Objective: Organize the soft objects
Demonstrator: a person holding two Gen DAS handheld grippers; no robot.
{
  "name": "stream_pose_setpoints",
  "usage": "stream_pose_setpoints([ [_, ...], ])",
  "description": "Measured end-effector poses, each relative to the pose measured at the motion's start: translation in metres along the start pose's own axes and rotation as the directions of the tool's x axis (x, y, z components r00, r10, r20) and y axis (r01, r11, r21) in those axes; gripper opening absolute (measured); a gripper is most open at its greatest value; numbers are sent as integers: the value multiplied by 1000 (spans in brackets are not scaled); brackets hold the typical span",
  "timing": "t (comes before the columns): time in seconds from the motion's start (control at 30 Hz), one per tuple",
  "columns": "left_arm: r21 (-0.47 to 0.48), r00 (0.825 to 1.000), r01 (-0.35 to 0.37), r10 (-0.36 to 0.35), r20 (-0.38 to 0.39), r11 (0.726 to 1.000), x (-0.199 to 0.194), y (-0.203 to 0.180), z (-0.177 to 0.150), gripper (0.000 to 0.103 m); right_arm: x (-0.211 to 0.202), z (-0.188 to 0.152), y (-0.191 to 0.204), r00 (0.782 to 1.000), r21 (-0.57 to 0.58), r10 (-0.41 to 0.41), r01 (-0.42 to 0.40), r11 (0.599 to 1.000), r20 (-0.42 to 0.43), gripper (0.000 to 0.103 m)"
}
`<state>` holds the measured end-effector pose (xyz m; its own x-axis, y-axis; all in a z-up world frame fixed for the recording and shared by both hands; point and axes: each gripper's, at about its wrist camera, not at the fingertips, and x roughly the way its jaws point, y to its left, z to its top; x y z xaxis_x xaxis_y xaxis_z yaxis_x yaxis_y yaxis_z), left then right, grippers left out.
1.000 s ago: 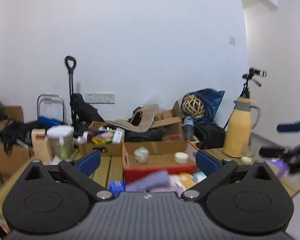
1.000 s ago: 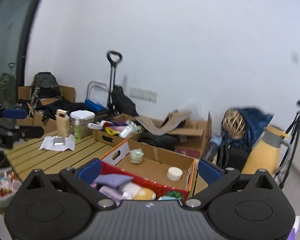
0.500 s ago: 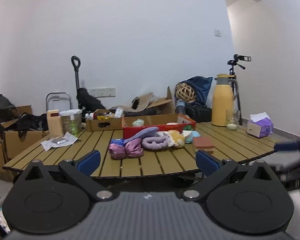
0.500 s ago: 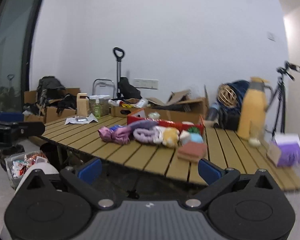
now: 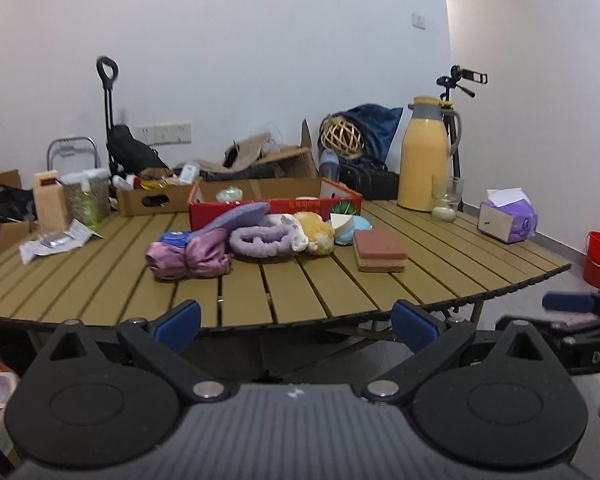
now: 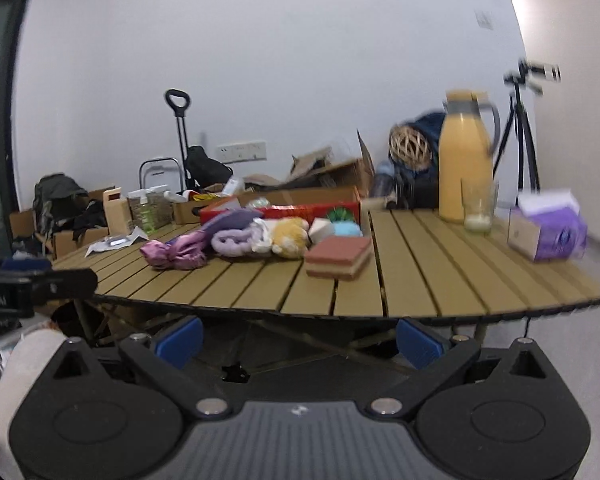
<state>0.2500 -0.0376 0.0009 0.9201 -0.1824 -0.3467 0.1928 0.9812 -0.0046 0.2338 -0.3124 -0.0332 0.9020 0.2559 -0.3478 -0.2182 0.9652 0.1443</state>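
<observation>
Cams pulled back: soft objects (image 5: 256, 236) heaped, pastel, on table (image 5: 340, 284).

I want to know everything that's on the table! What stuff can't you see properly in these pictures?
- Inside of the red cardboard box, both views: its front wall hides most of the contents.
- Blue soft thing, left wrist view: half hidden behind the brown layered sponge block.
- Purple tissue pack, right wrist view: motion blur smears its print.
</observation>
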Motion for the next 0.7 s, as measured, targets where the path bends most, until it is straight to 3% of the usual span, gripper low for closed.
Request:
stream_pose_setpoints([
  [0.1, -5, 1000, 21, -21, -19, 1000, 37, 0, 11, 103, 26, 6, -15, 998, 48, 30, -28, 998, -50, 103],
  [0.3, 4, 996, 60, -59, -60, 998, 113, -14, 33, 103, 84, 40, -36, 999, 21, -20, 21, 1000, -43, 97],
  [0.43, 1, 990, 115, -115, -77, 993, 160, -24, 45, 98, 139, 61, -53, 998, 17, -32, 33, 999, -59, 74],
  [0.5, -1, 987, 121, -120, -108, 993, 186, -27, 51, 83, 170, 68, -63, 996, 48, -23, 27, 998, -88, 61],
  [0.57, -6, 982, 136, -136, -130, 991, 210, -28, 56, 76, 198, 71, -73, 992, 59, -36, 44, 997, -121, 45],
  [0.7, -85, 976, 173, -183, -118, 981, 240, -15, 58, 76, 240, 73, -76, 978, -22, -144, 143, 990, -154, 42],
])
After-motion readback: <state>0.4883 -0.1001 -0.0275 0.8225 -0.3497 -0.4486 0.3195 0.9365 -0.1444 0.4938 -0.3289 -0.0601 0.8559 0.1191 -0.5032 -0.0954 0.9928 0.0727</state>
